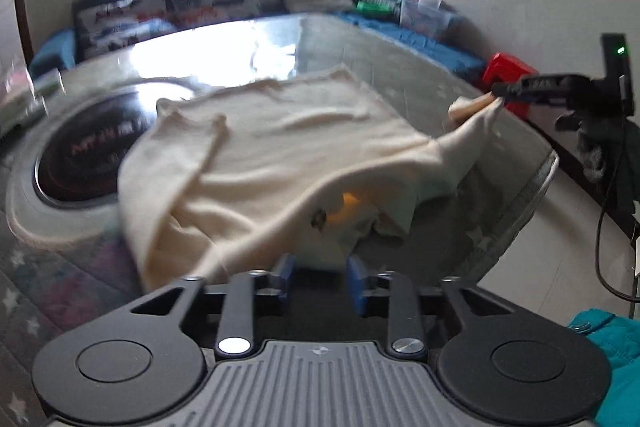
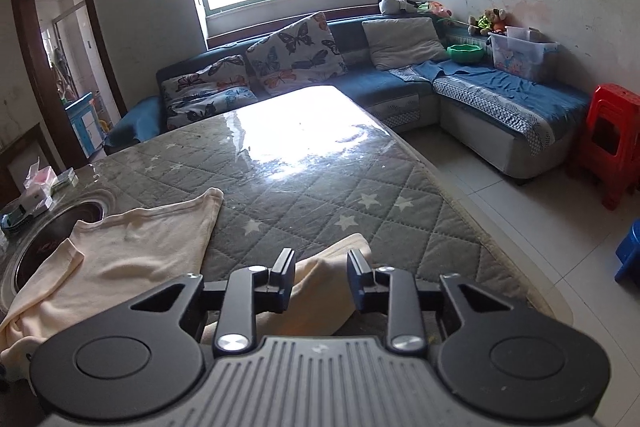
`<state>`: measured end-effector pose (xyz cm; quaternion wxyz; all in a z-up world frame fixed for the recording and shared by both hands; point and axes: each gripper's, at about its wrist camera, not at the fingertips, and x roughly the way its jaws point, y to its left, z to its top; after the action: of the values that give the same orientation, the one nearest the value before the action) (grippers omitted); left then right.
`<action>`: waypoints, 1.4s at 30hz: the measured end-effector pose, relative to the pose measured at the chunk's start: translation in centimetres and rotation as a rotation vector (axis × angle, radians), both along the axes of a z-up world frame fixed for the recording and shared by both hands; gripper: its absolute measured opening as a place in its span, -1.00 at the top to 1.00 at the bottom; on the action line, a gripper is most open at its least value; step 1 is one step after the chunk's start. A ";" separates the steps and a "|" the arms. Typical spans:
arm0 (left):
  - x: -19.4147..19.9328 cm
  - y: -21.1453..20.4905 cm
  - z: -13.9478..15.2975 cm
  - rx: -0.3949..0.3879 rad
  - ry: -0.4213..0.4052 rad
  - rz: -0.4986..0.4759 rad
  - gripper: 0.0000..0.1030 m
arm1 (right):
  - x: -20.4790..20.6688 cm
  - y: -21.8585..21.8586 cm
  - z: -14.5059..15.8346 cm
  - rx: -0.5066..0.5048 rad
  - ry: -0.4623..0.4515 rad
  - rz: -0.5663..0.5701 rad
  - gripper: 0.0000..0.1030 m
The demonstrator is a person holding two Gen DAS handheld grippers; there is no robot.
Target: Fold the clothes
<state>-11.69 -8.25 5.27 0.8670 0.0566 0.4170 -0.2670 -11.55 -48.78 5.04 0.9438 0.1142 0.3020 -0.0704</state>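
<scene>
A cream garment (image 1: 280, 155) lies spread and rumpled on the quilted, glass-topped table (image 2: 320, 195). My left gripper (image 1: 320, 277) is open at the garment's near edge; its blue pads stand apart and press on nothing. The picture here is blurred. My right gripper (image 2: 322, 269) is open too, with a corner fold of the cream garment (image 2: 320, 291) lying loose between its fingers. In the left wrist view the right gripper (image 1: 500, 93) sits at the right, and the cloth rises in a ridge up to its tip. Part of the garment (image 2: 132, 255) covers the round hob.
A round black hob (image 1: 80, 151) is set into the table's left side. Small boxes (image 2: 40, 187) stand beyond the hob. A corner sofa (image 2: 400, 83) runs behind the table. Red stool (image 2: 612, 143) and blue stool (image 2: 630, 251) stand on the floor at right. Teal cloth (image 1: 600, 347) lies low right.
</scene>
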 end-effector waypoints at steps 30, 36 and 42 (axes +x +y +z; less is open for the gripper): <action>-1.1 2.7 0.7 -0.132 0.172 -0.198 0.74 | 0.1 -2.2 -0.6 -0.047 0.024 -0.067 0.30; 0.0 1.1 1.7 -0.137 0.104 -0.220 0.69 | 0.4 -1.5 -0.6 -0.057 0.036 -0.020 0.29; 0.5 -2.8 1.2 -0.082 0.016 -0.321 0.29 | 1.5 -0.3 -1.5 -0.050 0.071 0.038 0.27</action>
<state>-11.23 -11.03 6.50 0.8113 0.0851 0.3985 -0.4193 -10.08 -49.03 3.56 0.9362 0.0822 0.3355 -0.0642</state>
